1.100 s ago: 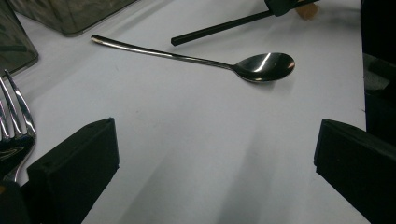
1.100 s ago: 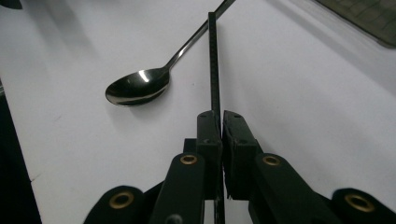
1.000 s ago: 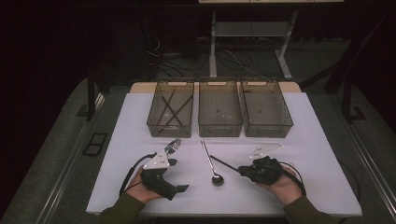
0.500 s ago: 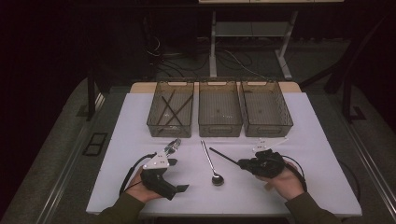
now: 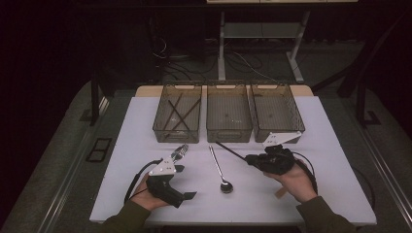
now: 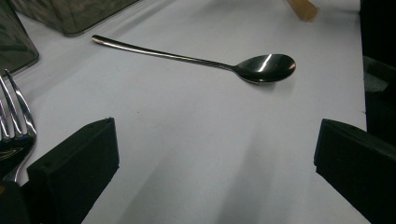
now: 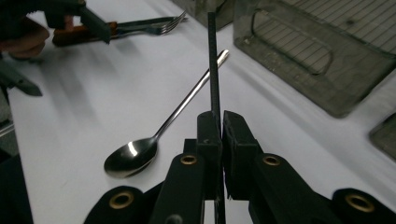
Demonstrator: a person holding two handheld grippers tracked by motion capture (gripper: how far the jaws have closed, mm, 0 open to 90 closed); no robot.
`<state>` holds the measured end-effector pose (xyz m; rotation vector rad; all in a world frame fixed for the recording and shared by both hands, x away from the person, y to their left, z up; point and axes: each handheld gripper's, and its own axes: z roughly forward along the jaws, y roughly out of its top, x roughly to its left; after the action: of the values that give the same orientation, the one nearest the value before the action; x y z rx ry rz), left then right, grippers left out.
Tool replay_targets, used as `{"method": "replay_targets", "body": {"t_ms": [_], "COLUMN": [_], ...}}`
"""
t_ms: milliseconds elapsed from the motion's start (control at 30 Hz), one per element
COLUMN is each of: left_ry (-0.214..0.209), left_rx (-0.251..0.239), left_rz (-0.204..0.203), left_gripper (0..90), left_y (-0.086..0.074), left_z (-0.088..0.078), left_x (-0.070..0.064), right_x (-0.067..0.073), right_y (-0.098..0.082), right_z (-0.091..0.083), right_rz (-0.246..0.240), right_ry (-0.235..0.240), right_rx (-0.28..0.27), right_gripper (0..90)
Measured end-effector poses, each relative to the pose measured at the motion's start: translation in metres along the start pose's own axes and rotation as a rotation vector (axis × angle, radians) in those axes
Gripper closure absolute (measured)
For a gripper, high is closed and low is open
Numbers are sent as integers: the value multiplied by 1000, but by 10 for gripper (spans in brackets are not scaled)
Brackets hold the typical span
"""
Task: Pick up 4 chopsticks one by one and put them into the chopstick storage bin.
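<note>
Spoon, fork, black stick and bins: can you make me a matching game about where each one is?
Things:
1. spoon
2. fork
3. black stick
4. left bin

Places or states:
A. pinched between the shut jaws of the right gripper
B. lying free on the white table, between the two hands
C. has dark sticks lying inside it
D. beside the open left gripper, by its left jaw

Pairs: 1-B, 2-D, 3-A, 4-C
</note>
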<state>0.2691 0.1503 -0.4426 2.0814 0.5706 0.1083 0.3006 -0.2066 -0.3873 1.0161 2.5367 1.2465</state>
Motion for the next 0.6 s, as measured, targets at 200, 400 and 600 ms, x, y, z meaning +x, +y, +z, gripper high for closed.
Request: {"method": "replay_targets", "body": {"t_ms": [200, 400, 600], "left_ry": [0, 0, 2], "left_rx": [0, 0, 3], "left_rz": [5, -1, 7], "left_gripper": [0, 0, 0], "left_y": [0, 0, 0], "left_z": [-1, -1, -1], "left_x": [1, 0, 0], "right_x": [-2, -6, -11], "right_y": [12, 26, 41], "right_z": [1, 4, 9], "right_rz": [12, 16, 15], "right_ry": [-20, -22, -28], "right_rx": [-21, -45, -53], "right_gripper": [861, 861, 861]}}
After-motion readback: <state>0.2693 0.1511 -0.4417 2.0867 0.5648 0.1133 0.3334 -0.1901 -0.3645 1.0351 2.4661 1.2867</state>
